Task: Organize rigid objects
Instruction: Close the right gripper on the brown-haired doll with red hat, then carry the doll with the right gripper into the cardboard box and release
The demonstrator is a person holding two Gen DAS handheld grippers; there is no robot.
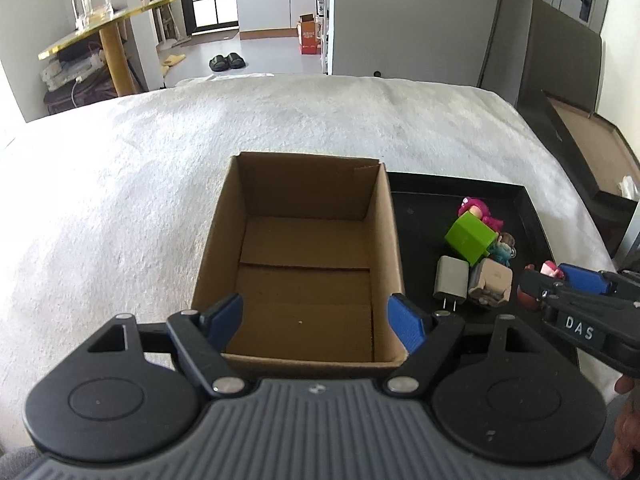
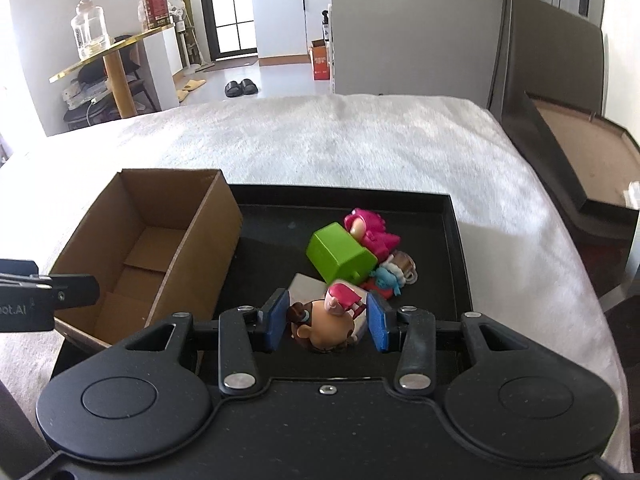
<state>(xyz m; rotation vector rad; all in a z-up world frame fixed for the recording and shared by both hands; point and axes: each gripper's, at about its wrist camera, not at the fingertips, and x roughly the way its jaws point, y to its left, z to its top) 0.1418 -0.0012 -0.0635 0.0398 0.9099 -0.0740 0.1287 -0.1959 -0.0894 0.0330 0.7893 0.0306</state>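
Note:
An open cardboard box (image 1: 304, 256) sits on the white blanket, also in the right wrist view (image 2: 140, 248). Beside it a black tray (image 2: 452, 248) holds a green block (image 2: 340, 254), a pink figure (image 2: 370, 230), a blue figure (image 2: 388, 276), a white charger (image 1: 451, 280) and a tan toy (image 1: 491, 282). My left gripper (image 1: 316, 322) is open over the box's near edge, holding nothing. My right gripper (image 2: 327, 322) stands with its blue pads on either side of a brown-haired doll figure (image 2: 326, 326) over the tray; the pads sit against it.
The white blanket (image 1: 120, 184) covers the bed. A dark board leans at the right (image 1: 560, 64). A gold-edged table with jars (image 1: 100, 28) stands beyond the bed at left. Slippers (image 1: 226, 62) lie on the floor.

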